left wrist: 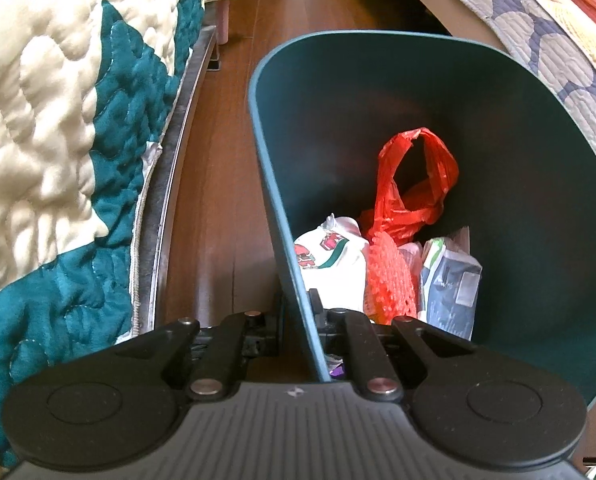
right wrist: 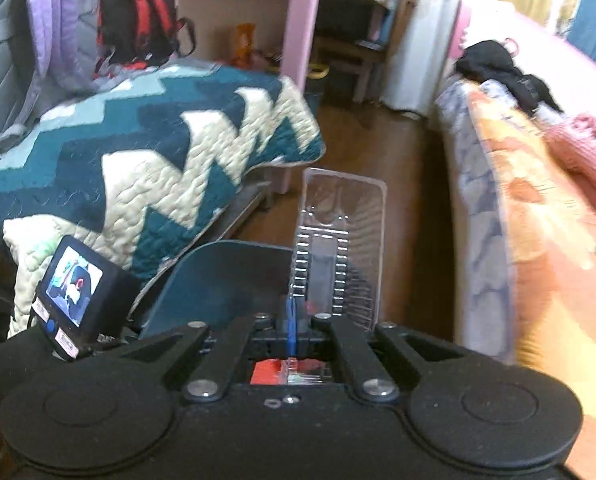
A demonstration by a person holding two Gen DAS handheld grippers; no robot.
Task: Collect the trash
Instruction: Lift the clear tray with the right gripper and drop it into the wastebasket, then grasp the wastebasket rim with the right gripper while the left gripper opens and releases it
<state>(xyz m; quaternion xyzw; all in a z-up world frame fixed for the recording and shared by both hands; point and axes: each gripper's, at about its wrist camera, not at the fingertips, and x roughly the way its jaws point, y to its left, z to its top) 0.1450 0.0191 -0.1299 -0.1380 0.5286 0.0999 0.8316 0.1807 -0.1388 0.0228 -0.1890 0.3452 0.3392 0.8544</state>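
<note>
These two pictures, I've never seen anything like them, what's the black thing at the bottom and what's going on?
No robot here: a person holds a two-finger gripper in each hand, and each carries a wide-angle camera looking along its fingers. The left gripper is clamped on the rim of a dark green bin standing on the wooden floor between two quilted beds. Inside lie a red plastic bag, red netting and some wrappers. The right gripper is shut on a clear plastic tray, held above the bin. The small screen is the left gripper's camera.
</note>
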